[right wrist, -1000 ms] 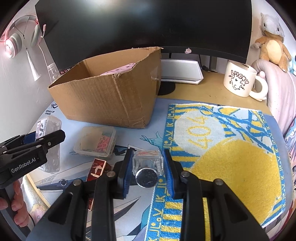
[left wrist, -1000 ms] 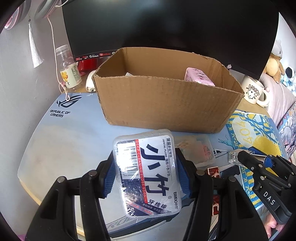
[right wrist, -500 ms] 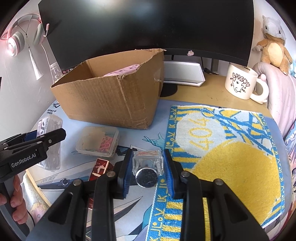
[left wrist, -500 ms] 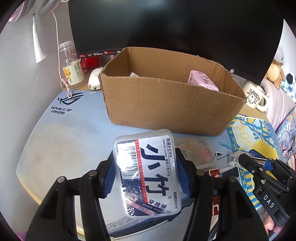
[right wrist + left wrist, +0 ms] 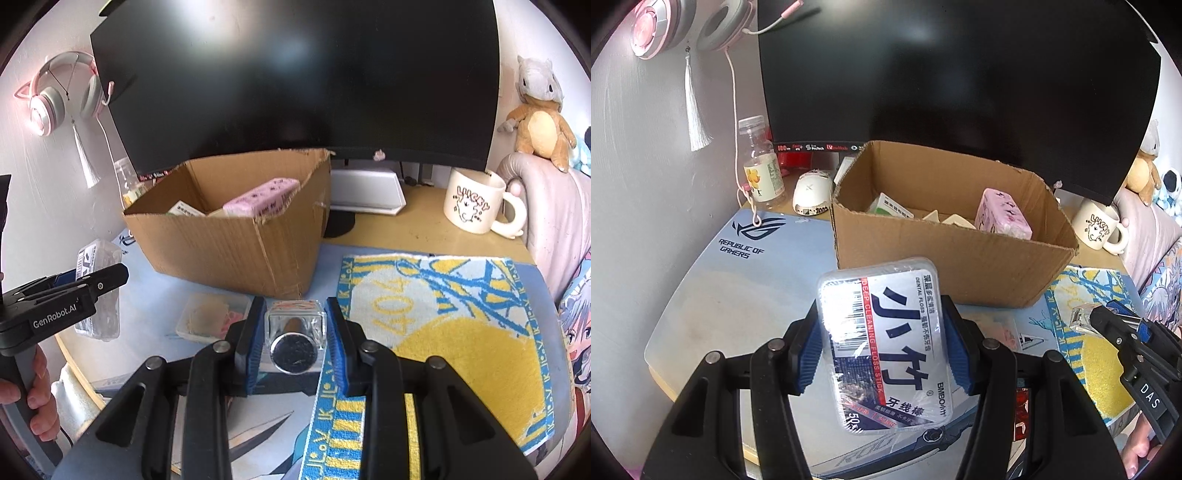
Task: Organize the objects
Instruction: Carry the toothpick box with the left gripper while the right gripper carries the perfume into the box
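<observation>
My left gripper (image 5: pixel 882 347) is shut on a clear dental floss stick box (image 5: pixel 882 343) with a blue and white label, held above the desk mat in front of the open cardboard box (image 5: pixel 945 273). My right gripper (image 5: pixel 295 339) is shut on a small clear square bottle with a silver cap (image 5: pixel 294 332), held above the mat near the cardboard box (image 5: pixel 236 247). The cardboard box holds a pink pack (image 5: pixel 1003 214) and a green-white carton (image 5: pixel 890 206). The left gripper and floss box also show in the right wrist view (image 5: pixel 98 284); the right gripper shows in the left wrist view (image 5: pixel 1108 321).
A clear case of pink items (image 5: pixel 210 317) lies on the mat by the box. A yellow and blue towel (image 5: pixel 461 332) lies to the right. A mug (image 5: pixel 472 201), monitor (image 5: pixel 303 81), bottle (image 5: pixel 761 166) and white mouse (image 5: pixel 812 194) stand behind.
Both grippers have risen with their objects, so the inside of the cardboard box shows more. Their grips have not changed.
</observation>
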Demonstrator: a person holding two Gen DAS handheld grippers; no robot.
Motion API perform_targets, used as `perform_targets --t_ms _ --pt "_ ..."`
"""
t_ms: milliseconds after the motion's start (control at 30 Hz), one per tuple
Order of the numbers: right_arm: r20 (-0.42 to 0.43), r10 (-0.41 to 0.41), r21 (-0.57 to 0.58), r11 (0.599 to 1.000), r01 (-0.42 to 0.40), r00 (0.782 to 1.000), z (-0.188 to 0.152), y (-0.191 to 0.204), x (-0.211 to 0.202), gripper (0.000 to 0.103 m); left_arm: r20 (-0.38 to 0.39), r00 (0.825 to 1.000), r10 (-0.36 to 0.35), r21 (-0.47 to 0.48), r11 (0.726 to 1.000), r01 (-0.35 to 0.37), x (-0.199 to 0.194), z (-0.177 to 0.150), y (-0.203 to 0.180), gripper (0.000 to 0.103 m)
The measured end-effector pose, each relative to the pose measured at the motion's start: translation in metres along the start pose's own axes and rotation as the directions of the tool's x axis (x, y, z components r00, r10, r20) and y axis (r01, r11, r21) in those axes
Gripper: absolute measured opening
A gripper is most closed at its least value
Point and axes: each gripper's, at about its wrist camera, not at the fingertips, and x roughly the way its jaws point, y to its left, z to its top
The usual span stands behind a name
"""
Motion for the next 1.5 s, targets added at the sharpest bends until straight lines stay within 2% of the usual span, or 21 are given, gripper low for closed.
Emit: perform_targets --t_ms 400,867,1133,1500 --pt "0.086 0.017 0.054 0.998 -0.022 0.996 0.031 -0.006 -0.018 0.034 0.097 0.995 0.018 -0.013 1.0 -0.016 -0.02 0.042 0.013 0.057" --pt "0.102 0.003 0.036 0.999 -0.007 0.995 0.07 0.007 -0.013 0.034 0.055 0.998 0.006 -0.027 1.0 -0.005 0.003 0.073 -0.003 0.057" --pt "0.118 0.06 0.025 0.998 -0.063 0.991 0.096 0.023 0.004 0.034 0.067 0.997 0.026 0.014 1.0 -0.027 0.011 0.096 -0.02 0.057" --pt "0.131 0.095 0.03 0.995 -0.1 0.987 0.109 0.035 0.035 0.034 0.076 0.997 -0.028 -0.038 0.999 0.031 0.036 0.118 -0.021 0.057"
